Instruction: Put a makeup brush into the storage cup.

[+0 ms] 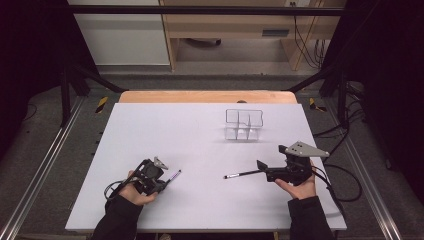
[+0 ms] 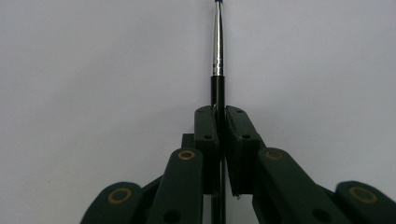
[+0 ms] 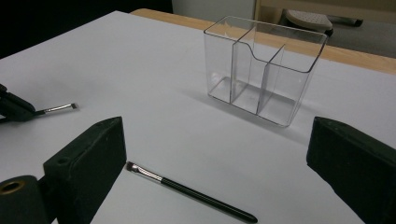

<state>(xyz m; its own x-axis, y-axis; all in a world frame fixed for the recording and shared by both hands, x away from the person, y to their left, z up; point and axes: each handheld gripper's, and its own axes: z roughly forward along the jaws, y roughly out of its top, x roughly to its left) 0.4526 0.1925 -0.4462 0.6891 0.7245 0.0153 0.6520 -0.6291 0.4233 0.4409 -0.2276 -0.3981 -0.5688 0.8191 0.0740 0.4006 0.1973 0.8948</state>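
At the lower left of the high view, our left gripper has its jaws clamped tight on a thin brush, whose tip pokes out toward the right over the white worktop. In the left gripper view, the pads pinch the black handle and the silver ferrule runs up to the top edge. Right of centre, a second brush lies flat on the worktop, between the wide-open, empty jaws of our right gripper. Above it, toward the upper right, stands a clear organiser with compartments.
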